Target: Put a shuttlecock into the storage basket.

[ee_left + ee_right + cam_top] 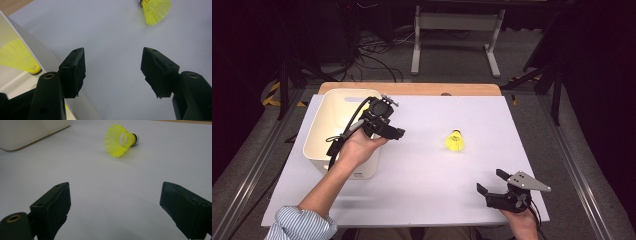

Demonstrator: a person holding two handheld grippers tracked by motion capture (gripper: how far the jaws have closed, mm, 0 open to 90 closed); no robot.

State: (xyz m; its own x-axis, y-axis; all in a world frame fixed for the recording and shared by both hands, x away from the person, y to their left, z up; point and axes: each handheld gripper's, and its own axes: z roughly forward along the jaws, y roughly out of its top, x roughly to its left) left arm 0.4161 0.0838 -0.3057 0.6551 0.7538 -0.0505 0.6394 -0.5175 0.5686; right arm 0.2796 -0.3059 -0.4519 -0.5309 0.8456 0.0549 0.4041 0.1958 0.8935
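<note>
A yellow shuttlecock (454, 141) lies on its side near the middle of the white table; the right gripper view has it ahead (120, 140), the left gripper view at the top right (156, 8). A second yellow shuttlecock (18, 58) lies inside the white bin (329, 127). My left gripper (398, 134) hovers over the bin's right rim, jaws open and empty (113, 71). My right gripper (491, 182) rests low at the table's front right, open and empty (115, 207), pointing toward the loose shuttlecock.
The white bin's wall (27, 132) stands at the table's left. A wooden board edge (412, 89) runs along the far side of the white mat. Beyond it are a metal frame's legs (452, 40) and cables on the floor.
</note>
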